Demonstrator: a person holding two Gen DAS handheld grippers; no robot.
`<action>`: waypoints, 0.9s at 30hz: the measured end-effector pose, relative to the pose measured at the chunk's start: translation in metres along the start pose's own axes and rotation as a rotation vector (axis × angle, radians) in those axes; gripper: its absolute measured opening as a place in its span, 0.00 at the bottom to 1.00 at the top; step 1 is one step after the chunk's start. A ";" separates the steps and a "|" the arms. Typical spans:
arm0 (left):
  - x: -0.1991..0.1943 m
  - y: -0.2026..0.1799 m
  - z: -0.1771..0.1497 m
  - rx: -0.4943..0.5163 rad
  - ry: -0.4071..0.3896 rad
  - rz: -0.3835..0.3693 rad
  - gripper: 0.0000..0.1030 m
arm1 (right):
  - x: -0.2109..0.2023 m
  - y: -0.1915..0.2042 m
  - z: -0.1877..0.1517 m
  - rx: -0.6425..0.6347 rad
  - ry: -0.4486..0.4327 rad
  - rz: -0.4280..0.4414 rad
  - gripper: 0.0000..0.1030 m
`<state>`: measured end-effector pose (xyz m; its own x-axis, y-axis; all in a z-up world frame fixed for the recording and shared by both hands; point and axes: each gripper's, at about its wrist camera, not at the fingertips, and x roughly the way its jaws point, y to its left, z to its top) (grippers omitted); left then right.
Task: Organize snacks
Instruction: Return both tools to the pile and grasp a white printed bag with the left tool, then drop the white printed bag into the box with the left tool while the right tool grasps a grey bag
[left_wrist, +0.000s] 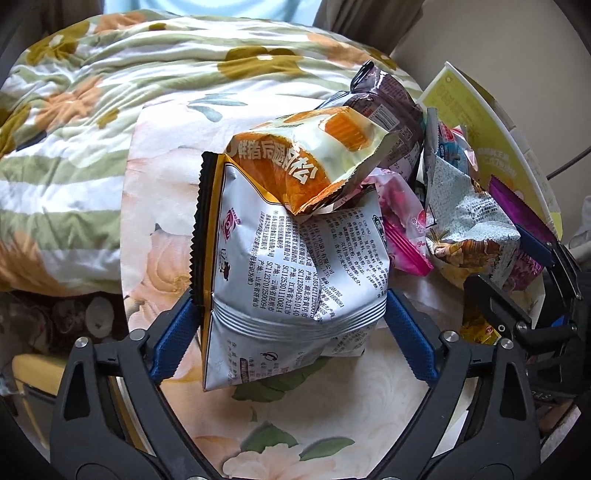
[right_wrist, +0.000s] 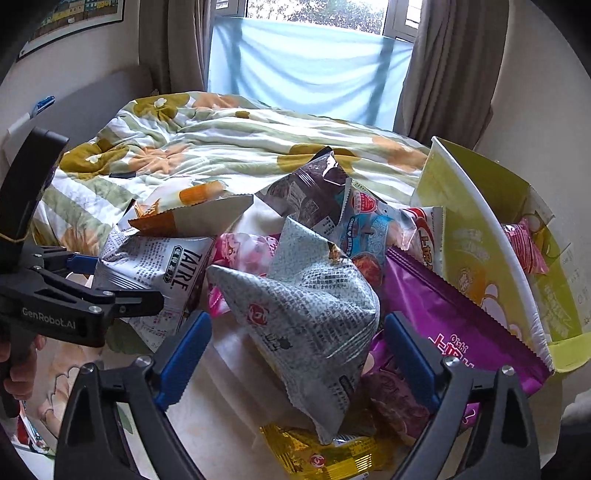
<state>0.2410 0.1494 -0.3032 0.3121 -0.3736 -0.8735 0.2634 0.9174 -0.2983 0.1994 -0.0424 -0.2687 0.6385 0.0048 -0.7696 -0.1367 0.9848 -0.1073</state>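
Left tool (left_wrist: 291, 325): straddling white bag (left_wrist: 295, 273) at the left end of the snack pile on the floral cloth (left_wrist: 155, 229), blue pads touching its sides, jaws wide.
Right tool (right_wrist: 295, 354): flanking grey bag (right_wrist: 306, 317) mid-pile, left pad apart, right contact unclear.
Orange pack (left_wrist: 295, 162): lying atop white bag.
Purple bag (right_wrist: 454, 325): leaning against green box (right_wrist: 476, 236).

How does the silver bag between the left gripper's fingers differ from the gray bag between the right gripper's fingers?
The silver bag is smooth foil with a black and gold edge strip; the gray bag has a newsprint pattern all over. An orange packet lies on the silver bag; nothing lies on the gray bag. Both are puffy and printed, each between wide blue pads.
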 end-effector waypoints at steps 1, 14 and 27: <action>-0.001 0.001 -0.001 -0.008 0.002 -0.005 0.77 | 0.002 0.000 0.000 -0.004 0.000 -0.001 0.90; -0.016 0.001 -0.021 -0.047 -0.003 -0.006 0.67 | 0.018 -0.003 -0.004 0.007 0.022 -0.002 0.73; -0.045 0.001 -0.036 -0.065 -0.042 0.010 0.67 | 0.006 -0.012 -0.010 0.060 0.009 0.025 0.45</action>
<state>0.1943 0.1718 -0.2780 0.3530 -0.3682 -0.8601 0.2002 0.9277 -0.3150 0.1977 -0.0559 -0.2783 0.6285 0.0282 -0.7773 -0.1069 0.9930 -0.0505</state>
